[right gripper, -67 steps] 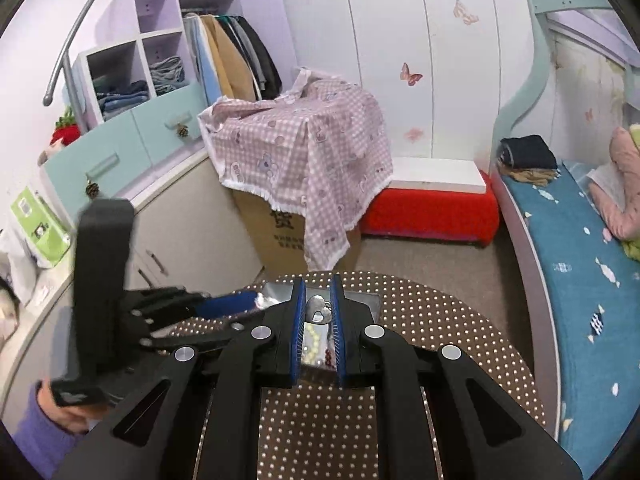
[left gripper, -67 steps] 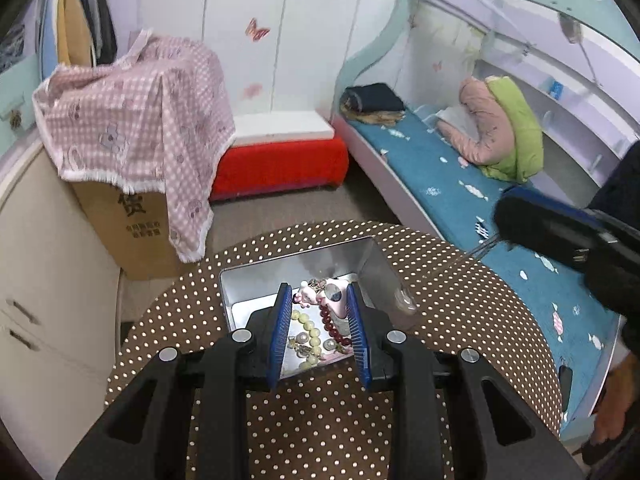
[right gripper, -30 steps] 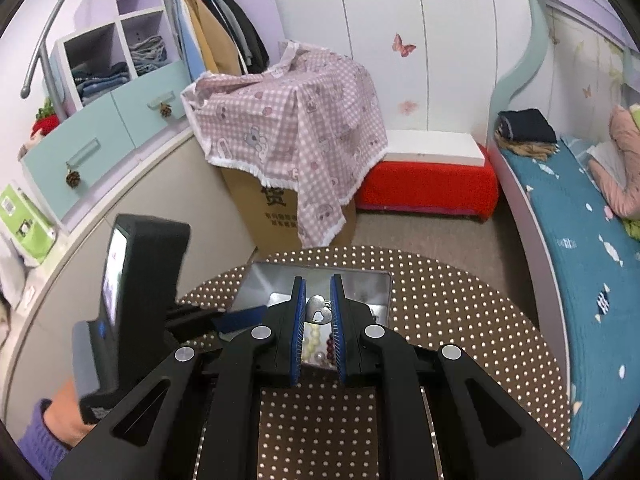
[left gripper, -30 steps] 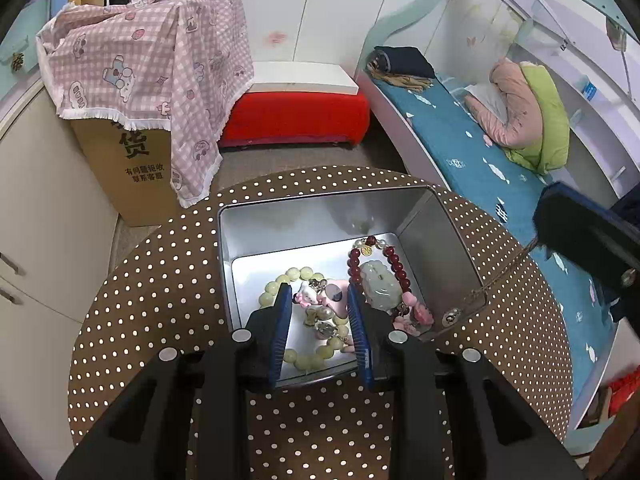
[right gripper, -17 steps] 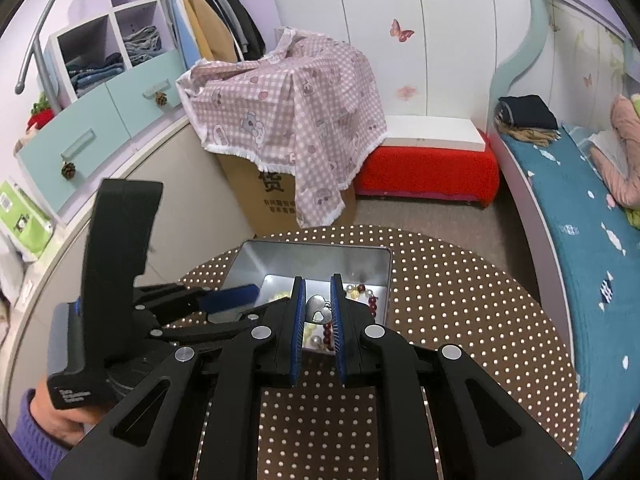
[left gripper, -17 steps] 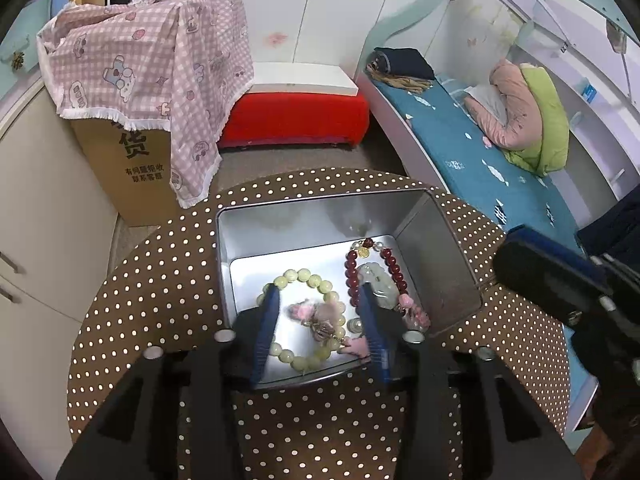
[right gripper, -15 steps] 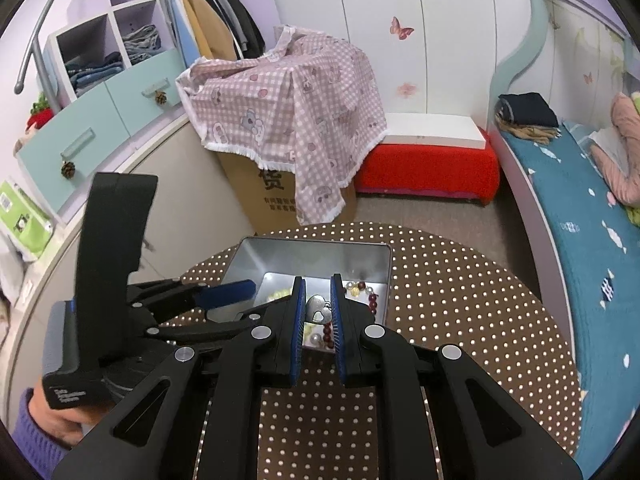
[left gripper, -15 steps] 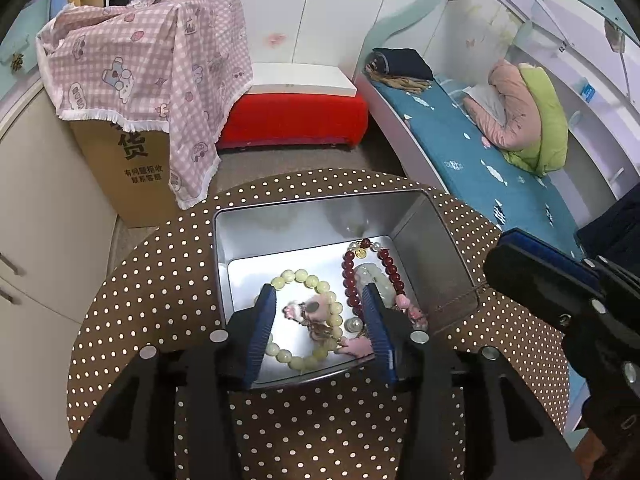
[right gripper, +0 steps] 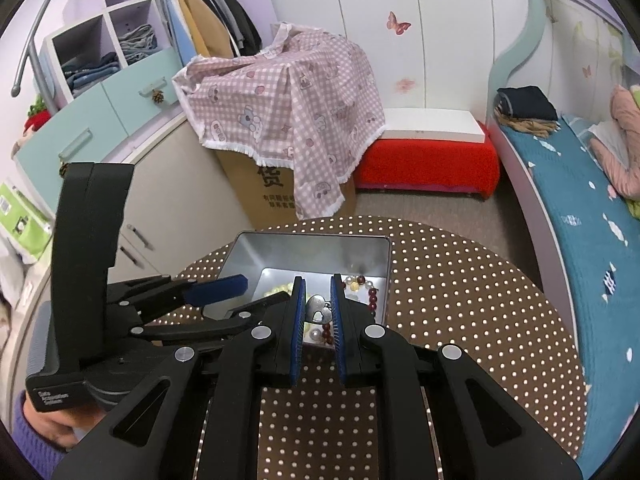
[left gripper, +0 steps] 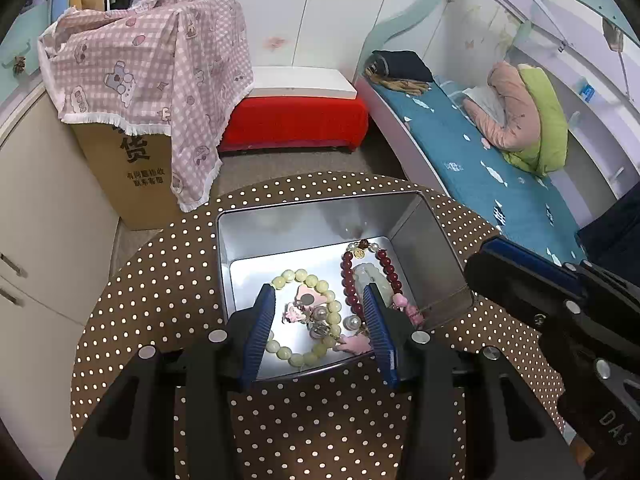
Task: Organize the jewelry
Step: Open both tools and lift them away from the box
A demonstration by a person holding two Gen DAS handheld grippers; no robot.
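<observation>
- Since the earlier frames: left gripper [left gripper: 320, 330] lowered over the metal tin [left gripper: 434, 236], jaws just opened wide, pale green bead bracelet [left gripper: 316, 312] and its pink charm cluster [left gripper: 304, 308] released onto the tin floor, nothing pressed between the blue pads [left gripper: 262, 330]
- Resting beside it in the tin: dark red bead bracelet [left gripper: 390, 270] with a pale jade pendant [left gripper: 370, 274], near the right wall
- Right gripper [right gripper: 318, 314] nearly closed, pinching a silver heart pendant [right gripper: 317, 309], held above the tin's near edge; thin chain seen running over the tin's right rim in the left wrist view
- Tin standing on a round table with brown polka-dot cloth [left gripper: 160, 280]
- Step in hand, as judged: lowering the heart pendant into the tin
- Advice for a clean placement: lift the left gripper straight up so no bead snags; bring the pendant over bare metal at the tin's far end, well apart from both bracelets; lower until chain slack gathers inside the walls, then open, so the chain neither tangles nor hangs over the rim
</observation>
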